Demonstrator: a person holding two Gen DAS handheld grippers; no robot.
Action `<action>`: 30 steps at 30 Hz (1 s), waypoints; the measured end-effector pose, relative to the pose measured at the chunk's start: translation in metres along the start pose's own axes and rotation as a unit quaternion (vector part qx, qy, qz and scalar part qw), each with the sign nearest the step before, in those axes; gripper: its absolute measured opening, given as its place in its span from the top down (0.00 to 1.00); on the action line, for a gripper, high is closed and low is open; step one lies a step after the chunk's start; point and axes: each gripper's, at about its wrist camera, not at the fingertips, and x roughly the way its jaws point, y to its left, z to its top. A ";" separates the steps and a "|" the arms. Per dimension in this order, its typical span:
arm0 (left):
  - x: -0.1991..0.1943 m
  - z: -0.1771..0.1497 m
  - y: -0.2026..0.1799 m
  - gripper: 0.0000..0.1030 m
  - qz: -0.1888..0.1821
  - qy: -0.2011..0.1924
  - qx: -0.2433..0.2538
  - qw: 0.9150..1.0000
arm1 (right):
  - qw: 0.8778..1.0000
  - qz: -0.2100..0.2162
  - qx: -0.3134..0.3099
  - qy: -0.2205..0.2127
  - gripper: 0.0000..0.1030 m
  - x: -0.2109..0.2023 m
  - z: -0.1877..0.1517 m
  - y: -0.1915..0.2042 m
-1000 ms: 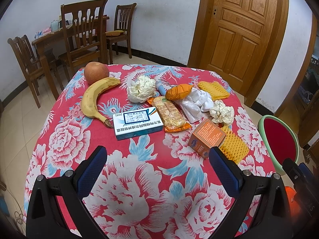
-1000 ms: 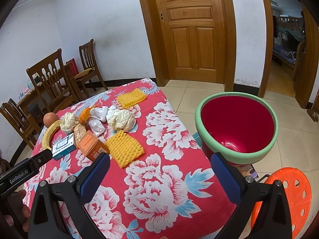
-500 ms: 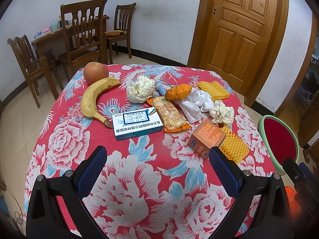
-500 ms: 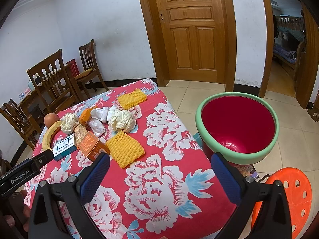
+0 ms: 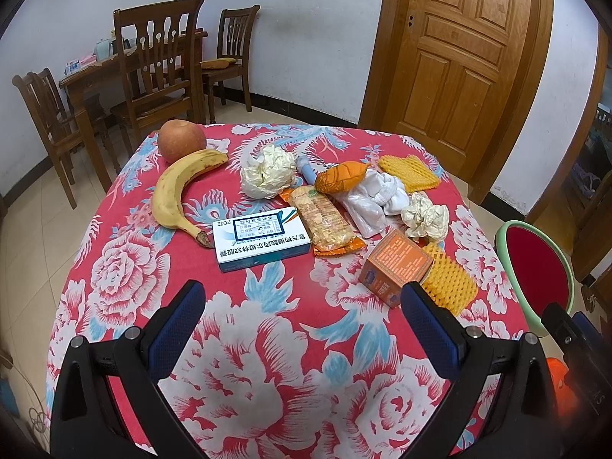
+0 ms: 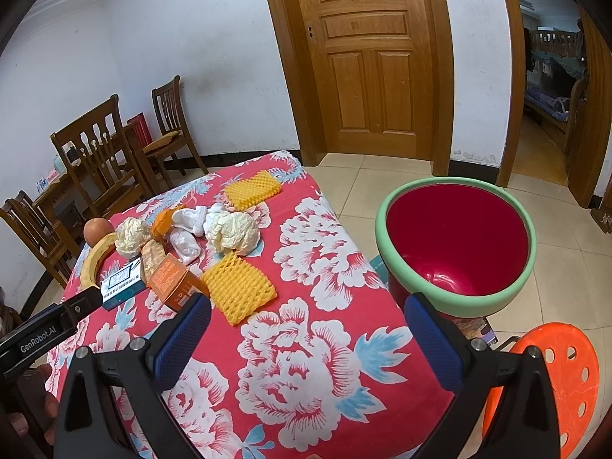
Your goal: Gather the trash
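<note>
Trash lies on the floral tablecloth (image 5: 267, 344): a white-blue medicine box (image 5: 260, 238), an orange box (image 5: 396, 266), a snack wrapper (image 5: 323, 220), two crumpled paper balls (image 5: 267, 171) (image 5: 426, 217), white plastic (image 5: 373, 199), an orange pouch (image 5: 340, 178) and two yellow foam nets (image 5: 451, 281) (image 5: 409, 168). A red bin with a green rim (image 6: 457, 244) stands right of the table. My left gripper (image 5: 302, 302) is open and empty above the near table. My right gripper (image 6: 308, 315) is open and empty above the table's right edge.
A banana (image 5: 179, 191) and an apple (image 5: 181, 140) lie at the table's far left. An orange perforated stool (image 6: 554, 378) stands near the bin. Wooden chairs (image 5: 157, 72) and a desk stand behind, and a wooden door (image 6: 363, 61) is shut.
</note>
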 end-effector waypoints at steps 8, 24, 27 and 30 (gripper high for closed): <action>0.014 0.000 -0.002 0.02 0.002 0.007 0.001 1.000 | 1.000 0.001 -0.002 0.003 0.00 0.001 0.001 0.000; 0.055 0.013 -0.002 0.02 0.004 0.054 -0.004 0.999 | 0.994 0.044 -0.051 0.089 0.00 0.057 0.010 0.011; 0.067 0.021 0.005 0.02 0.012 0.066 -0.015 0.998 | 0.988 0.060 -0.082 0.112 0.00 0.071 0.015 0.018; 0.077 0.028 0.011 0.05 0.023 0.075 -0.024 0.997 | 0.983 0.059 -0.118 0.124 0.00 0.081 0.019 0.027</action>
